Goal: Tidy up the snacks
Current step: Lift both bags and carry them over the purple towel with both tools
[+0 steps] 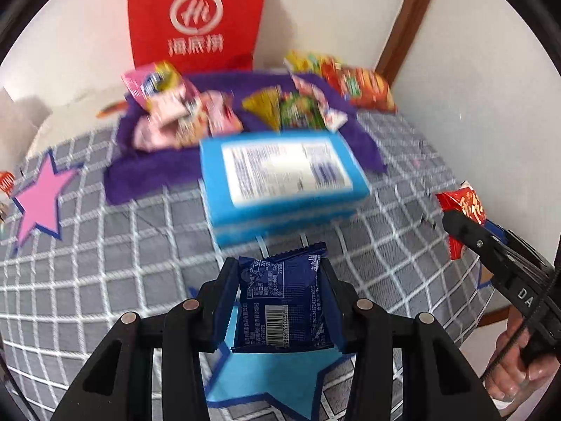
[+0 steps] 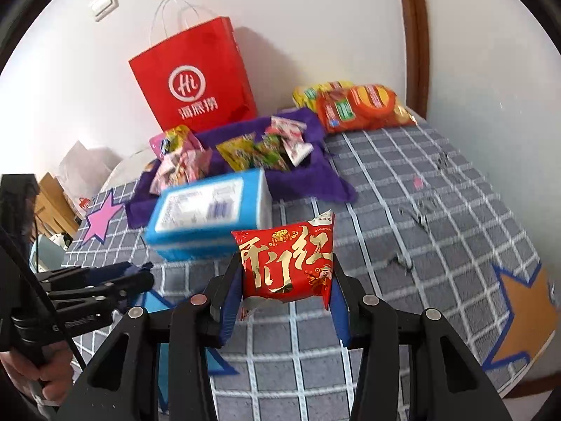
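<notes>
1. Looking through the left wrist view, the left gripper (image 1: 280,301) had its jaws closed on a dark blue snack packet (image 1: 280,305), barcode side up, held above a blue star marker (image 1: 270,382) near the front edge of the grey checked cloth (image 1: 105,280).
2. A blue box (image 1: 284,179) lay at the cloth's centre, label up. Behind it, a purple cloth (image 1: 147,175) at the back edge carried a loose heap of pink snack packets (image 1: 175,119) and green and yellow packets (image 1: 287,108). A red paper bag (image 1: 196,17) stood against the wall at the back.
3. A pink star marker (image 1: 38,200) sat at the left edge.
4. In the right wrist view, the right gripper (image 2: 285,280) had its jaws clamped on a red snack packet (image 2: 285,263), held clear above the cloth in front of the blue box (image 2: 207,214).
5. An orange star marker (image 2: 526,312) lay at the right edge; orange and yellow bags (image 2: 361,108) rested at the back right corner.
6. Judgement: both packets were in the carrying stage. The markers likely denote sorting places, so each next move calls for lowering onto the matching star and releasing. Blur limited finer detail.
</notes>
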Demonstrator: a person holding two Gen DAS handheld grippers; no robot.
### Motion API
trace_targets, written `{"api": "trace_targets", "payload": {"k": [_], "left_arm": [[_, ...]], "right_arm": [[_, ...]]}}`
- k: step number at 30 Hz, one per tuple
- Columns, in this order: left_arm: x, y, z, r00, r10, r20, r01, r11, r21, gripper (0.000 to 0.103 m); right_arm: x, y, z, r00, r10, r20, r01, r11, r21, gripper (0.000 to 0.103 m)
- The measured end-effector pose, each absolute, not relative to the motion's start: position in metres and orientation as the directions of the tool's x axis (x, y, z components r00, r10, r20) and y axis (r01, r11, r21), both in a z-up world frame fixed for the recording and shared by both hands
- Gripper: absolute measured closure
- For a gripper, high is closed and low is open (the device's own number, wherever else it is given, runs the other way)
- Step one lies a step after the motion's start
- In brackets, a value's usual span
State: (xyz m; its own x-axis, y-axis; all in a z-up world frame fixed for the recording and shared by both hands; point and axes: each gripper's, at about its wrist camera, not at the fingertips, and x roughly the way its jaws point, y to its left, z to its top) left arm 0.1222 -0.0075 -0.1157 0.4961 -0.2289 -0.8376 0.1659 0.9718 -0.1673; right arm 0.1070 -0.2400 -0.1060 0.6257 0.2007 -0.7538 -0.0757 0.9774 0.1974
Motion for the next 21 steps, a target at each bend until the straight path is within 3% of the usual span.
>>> {"api": "trace_targets", "payload": {"k": [12, 21], "left_arm": [[0.183, 0.023, -0.042, 0.627, -0.215, -0.749, 0.111, 0.976, -0.187, 0.061], [0.230, 0.045, -0.034, 0.645, -0.219, -0.732, 0.065, 0.970, -0.233, 0.061]], "right_arm": [[0.177, -0.199, -0.025, 0.706, 0.203, -0.679, -0.193, 0.977, 0.092, 0.059], [0.238, -0.173, 0.000, 0.701, 0.264, -0.662, -0.247, 0.961, 0.121, 0.059]]}}
